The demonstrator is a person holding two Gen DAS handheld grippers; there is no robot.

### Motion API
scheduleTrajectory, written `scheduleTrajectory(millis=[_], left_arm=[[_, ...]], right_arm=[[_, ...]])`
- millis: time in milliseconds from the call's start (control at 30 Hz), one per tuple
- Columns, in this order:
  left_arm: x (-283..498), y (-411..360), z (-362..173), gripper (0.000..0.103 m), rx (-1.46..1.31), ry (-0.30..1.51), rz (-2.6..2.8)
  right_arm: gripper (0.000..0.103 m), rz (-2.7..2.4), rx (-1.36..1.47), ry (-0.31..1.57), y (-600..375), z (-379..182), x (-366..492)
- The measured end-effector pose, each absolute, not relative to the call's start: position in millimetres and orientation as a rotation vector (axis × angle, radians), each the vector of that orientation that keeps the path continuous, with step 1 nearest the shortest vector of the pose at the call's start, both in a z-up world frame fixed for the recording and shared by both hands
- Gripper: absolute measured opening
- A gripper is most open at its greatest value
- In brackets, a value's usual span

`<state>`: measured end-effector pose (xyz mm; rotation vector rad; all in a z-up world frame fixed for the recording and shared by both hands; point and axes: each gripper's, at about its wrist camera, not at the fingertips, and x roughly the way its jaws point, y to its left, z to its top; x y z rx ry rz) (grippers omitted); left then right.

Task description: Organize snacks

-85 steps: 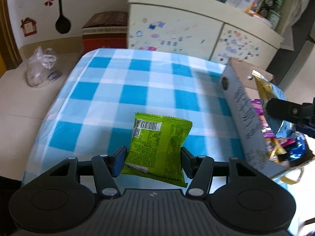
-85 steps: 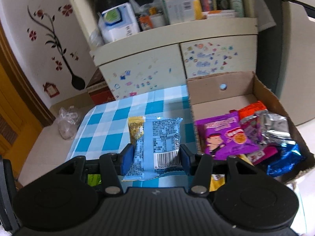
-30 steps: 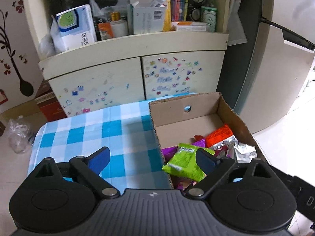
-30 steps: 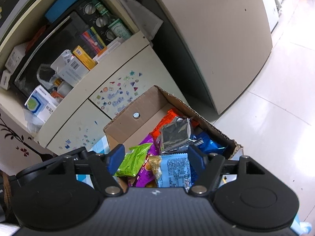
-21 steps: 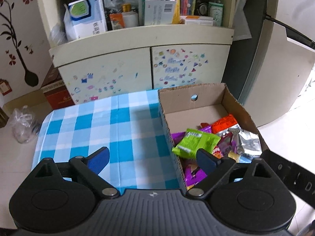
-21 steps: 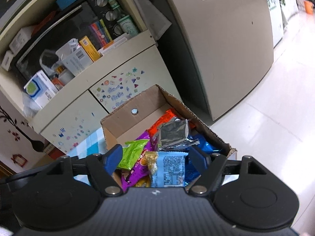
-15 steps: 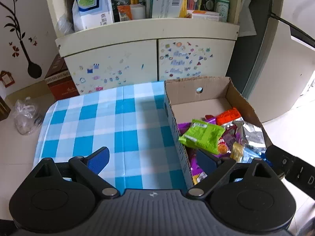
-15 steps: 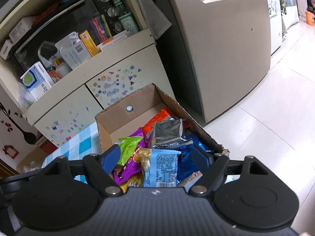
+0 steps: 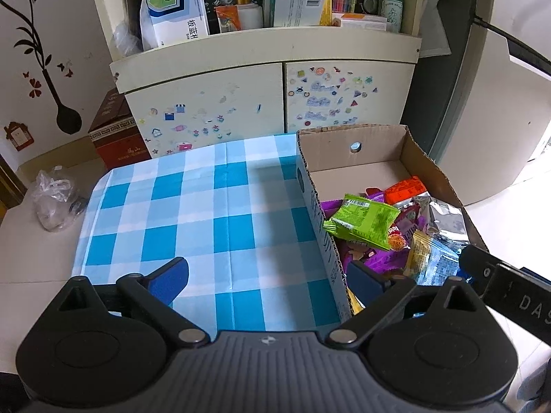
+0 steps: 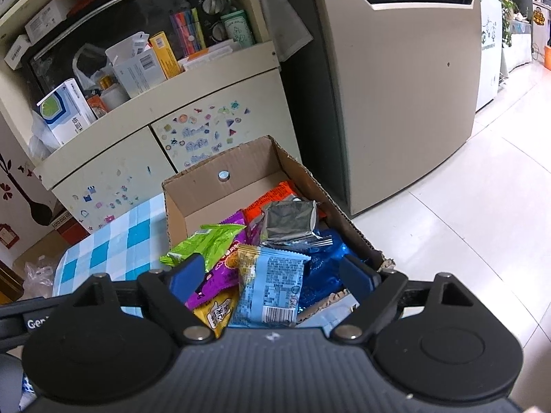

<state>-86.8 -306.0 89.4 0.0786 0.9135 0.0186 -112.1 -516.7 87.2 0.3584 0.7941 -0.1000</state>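
Green packet (image 9: 361, 222) and light-blue packet (image 10: 272, 284) lie loose atop the heaped snacks in the cardboard box (image 9: 358, 163), seemingly untouched.

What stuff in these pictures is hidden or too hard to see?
- Snacks at the bottom of the cardboard box: buried under the green packet and other packets, both views.
- Near end of the box: covered by the right tool, whose jaws are opening, right wrist view.
- Print on the light blue packet: too small to read.
- Clear plastic bag on the floor: contents unclear, left wrist view.
- Table's near edge: hidden behind the left tool.
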Motion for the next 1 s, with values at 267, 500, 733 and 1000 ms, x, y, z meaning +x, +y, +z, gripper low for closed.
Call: scheduleTrajectory(millis=[267, 500, 733, 1000], left_arm=[[-81, -312, 86, 0.100, 0.107, 0.926, 0.027], [-75, -318, 84, 0.101, 0.126, 0.934, 0.017], [-70, -320, 80, 0.101, 0.148, 0.942, 0.017], [-65, -320, 75, 0.102, 0.160, 0.951, 0.024]], right_arm=[[0.091, -0.127, 0.320, 0.820, -514, 85, -107], [0.093, -0.140, 0.313, 0.835, -515, 81, -103], [0.093, -0.150, 0.304, 0.850, -513, 77, -99], [0.093, -0.162, 0.255, 0.859, -509, 74, -95]])
